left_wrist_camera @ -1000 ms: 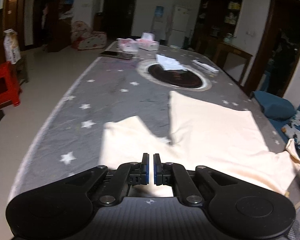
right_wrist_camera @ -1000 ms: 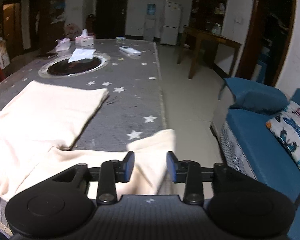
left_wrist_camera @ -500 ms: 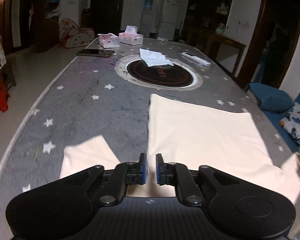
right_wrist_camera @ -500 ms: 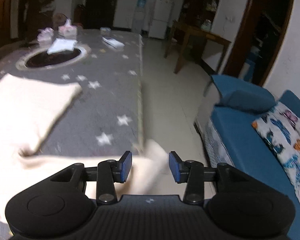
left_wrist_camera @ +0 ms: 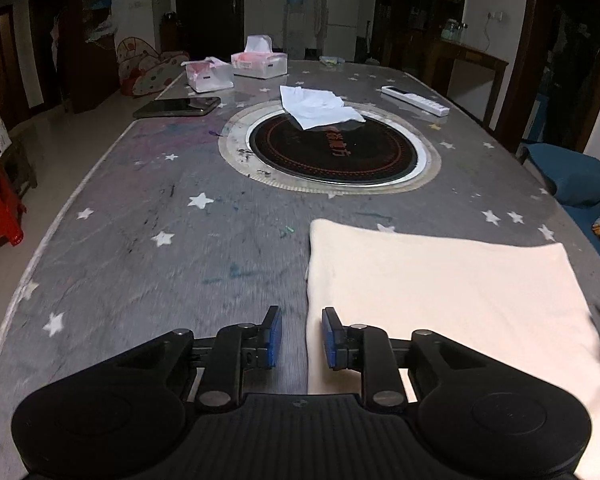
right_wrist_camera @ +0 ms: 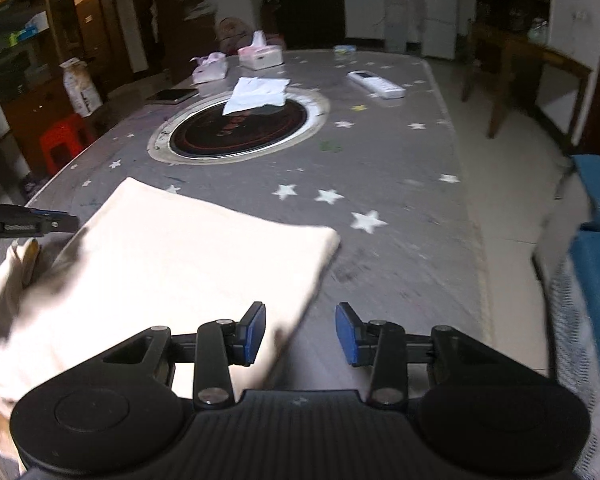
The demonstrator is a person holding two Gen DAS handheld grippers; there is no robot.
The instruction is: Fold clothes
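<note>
On the star-patterned grey bench the cream garment lies flat as a folded rectangle at the near edge, both the left hand-held gripper and right hand-held gripper parted and empty, so further folds likely remain.

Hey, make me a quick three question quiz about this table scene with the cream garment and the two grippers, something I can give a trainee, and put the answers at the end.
1. True or false: the left gripper is clamped on the cream garment.
2. What lies partly over the round black cooktop: A) a phone, B) a white cloth, C) a remote?
3. Fill in: the right gripper has its jaws ____.

Key
1. False: its jaws stand apart, with the garment's left edge between them.
2. B, the white cloth; the phone and remote lie on the table beside it.
3. Open.
</note>
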